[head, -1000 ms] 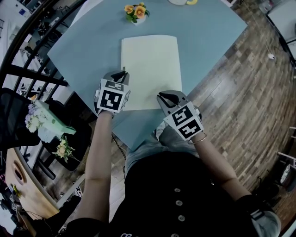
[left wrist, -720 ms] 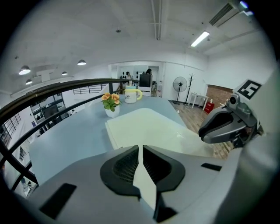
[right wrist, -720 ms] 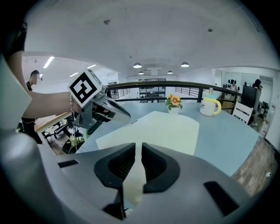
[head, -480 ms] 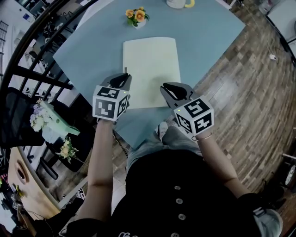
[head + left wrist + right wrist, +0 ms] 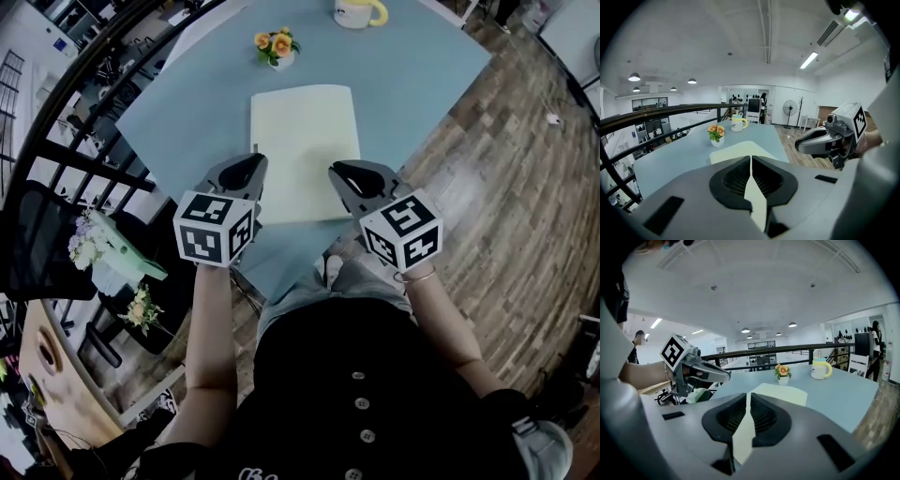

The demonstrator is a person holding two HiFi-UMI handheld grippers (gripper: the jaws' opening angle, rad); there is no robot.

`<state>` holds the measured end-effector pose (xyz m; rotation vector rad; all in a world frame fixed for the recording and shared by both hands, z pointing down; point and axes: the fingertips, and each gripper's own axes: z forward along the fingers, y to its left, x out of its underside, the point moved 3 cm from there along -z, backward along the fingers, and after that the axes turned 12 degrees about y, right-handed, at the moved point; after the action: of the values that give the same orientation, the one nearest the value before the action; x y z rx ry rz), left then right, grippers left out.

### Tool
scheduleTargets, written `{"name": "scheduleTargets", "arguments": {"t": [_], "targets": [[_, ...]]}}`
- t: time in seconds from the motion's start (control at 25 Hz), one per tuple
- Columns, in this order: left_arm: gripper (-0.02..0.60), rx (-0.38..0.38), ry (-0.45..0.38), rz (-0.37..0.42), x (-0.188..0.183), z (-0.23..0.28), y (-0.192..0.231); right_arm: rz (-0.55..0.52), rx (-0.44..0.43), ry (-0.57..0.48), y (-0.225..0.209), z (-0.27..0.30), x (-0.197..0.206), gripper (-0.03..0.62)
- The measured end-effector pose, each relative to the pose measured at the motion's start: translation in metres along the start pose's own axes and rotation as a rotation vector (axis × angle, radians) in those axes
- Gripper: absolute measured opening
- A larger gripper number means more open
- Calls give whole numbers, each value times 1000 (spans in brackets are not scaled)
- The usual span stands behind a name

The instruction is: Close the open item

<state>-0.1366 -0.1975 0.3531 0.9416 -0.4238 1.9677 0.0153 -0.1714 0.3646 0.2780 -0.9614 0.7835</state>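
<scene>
— Claws carrying anything?
— No. Left claw (image 5: 249,162) is pinched together, empty. The pale yellow rectangular folder (image 5: 305,141) lies flat ahead, apparently closed already, so both hover clear. Right claw (image 5: 339,171): jaws have just been closing on nothing.
— Containers?
— Beyond: small white pot (image 5: 280,60) holding orange flowers (image 5: 277,42); yellow-handled white mug (image 5: 358,11), contents unseen.

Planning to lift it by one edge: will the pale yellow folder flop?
The pale yellow folder lies thin and flat on the table, so it likely sags and weighs little. Its smooth face suggests it may slide if pushed.
</scene>
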Motion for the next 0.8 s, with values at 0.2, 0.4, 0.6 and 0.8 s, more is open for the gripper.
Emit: {"name": "scheduleTargets", "arguments": {"t": [0.2,0.4,0.6,0.8], "targets": [[26,48,-104,0,-14,-12,-19,-25,-6,-38,-1,-11,-12,6],[23,78,-100,5,-15,-13,-34,-38,-9,-73,0,-23,-24,5],[23,103,-135,1,-18,-16,-47,-46,-22,-100,4,-31,-28,5],[21,124,-135,8,-19,-11,-56,-27,-24,-95,2,-32,-26,5]]}}
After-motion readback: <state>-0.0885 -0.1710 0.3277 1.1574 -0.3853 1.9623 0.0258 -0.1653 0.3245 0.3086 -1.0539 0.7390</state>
